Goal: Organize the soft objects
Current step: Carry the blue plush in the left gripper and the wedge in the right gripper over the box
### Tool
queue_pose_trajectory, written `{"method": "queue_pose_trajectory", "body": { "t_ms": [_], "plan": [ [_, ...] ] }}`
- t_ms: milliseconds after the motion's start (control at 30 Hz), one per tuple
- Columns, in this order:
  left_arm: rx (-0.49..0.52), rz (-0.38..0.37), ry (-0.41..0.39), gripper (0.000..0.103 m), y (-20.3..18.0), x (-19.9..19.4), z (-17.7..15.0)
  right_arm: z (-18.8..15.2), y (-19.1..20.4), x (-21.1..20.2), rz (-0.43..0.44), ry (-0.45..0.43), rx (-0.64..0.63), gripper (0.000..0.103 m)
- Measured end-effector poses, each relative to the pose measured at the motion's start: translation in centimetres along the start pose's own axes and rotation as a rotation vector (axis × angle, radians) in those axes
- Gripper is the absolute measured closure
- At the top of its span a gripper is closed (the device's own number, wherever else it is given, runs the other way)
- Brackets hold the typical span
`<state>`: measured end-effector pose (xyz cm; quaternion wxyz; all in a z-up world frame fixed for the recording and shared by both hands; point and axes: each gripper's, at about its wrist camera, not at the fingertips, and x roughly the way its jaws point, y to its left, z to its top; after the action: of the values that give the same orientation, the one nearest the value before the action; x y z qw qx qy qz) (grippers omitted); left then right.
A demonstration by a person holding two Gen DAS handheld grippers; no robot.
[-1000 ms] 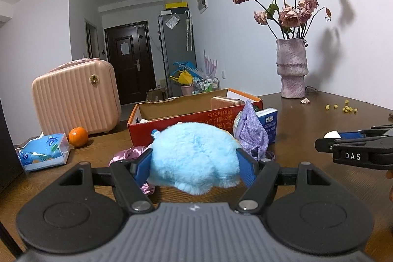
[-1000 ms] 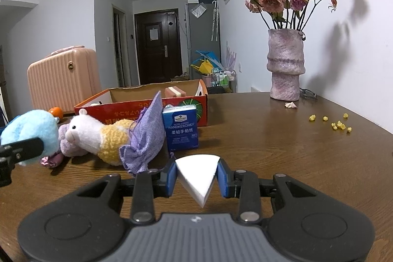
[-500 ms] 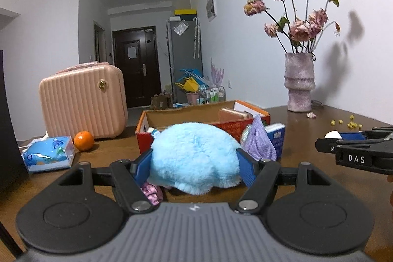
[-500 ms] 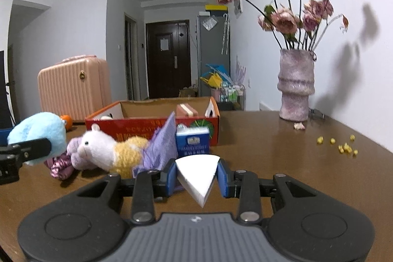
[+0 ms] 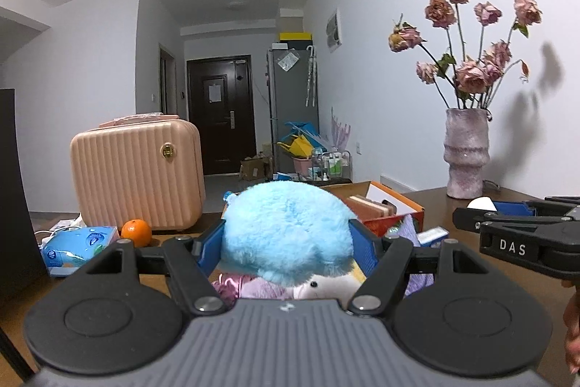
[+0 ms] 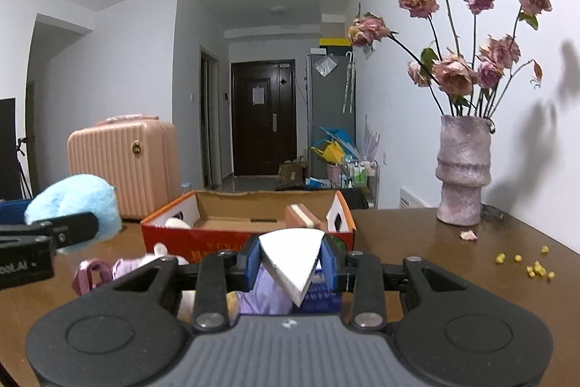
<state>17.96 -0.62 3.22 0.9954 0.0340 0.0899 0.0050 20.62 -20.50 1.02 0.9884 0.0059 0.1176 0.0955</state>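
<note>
My left gripper (image 5: 286, 243) is shut on a fluffy light-blue plush (image 5: 286, 231), held above the table. My right gripper (image 6: 291, 260) is shut on a white wedge-shaped sponge (image 6: 291, 258), its point hanging down. Beyond both stands an open red cardboard box (image 6: 246, 234) with a pink-and-white block (image 6: 302, 218) inside. Below the grippers lie a white-and-yellow plush animal (image 5: 326, 285), a purple cloth pouch (image 6: 266, 292) and a pink satin scrunchie (image 6: 90, 274). In the right wrist view the blue plush (image 6: 76, 205) hangs at the left; in the left wrist view the sponge's tip (image 5: 480, 204) shows at the right.
A pink ribbed suitcase (image 5: 137, 176) stands at the back left beside an orange (image 5: 136, 231) and a blue tissue pack (image 5: 78, 243). A stone vase of dried roses (image 6: 464, 169) stands at the back right. Yellow bits (image 6: 525, 263) dot the brown table (image 6: 435, 252). A blue handkerchief box (image 6: 322, 292) sits under my right gripper.
Both grippers have risen and tilted up with their loads; the table objects have slid lower in both views, and the box interior now shows.
</note>
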Motion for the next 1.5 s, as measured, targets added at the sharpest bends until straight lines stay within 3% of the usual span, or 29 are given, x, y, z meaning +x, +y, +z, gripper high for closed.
{"method": "queue_pose_trajectory", "body": {
  "t_ms": [600, 1500],
  "plan": [
    [-0.078, 0.041, 0.023, 0.032, 1.7, 6.3, 2.4, 3.6, 0.8, 6.2, 0.015, -0.086, 0.015, 0.069],
    [-0.121, 0.066, 0.034, 0.032, 2.6, 14.4, 3.8, 6.3, 0.1, 15.2, 0.023, -0.036, 0.029, 0.069]
  ]
}}
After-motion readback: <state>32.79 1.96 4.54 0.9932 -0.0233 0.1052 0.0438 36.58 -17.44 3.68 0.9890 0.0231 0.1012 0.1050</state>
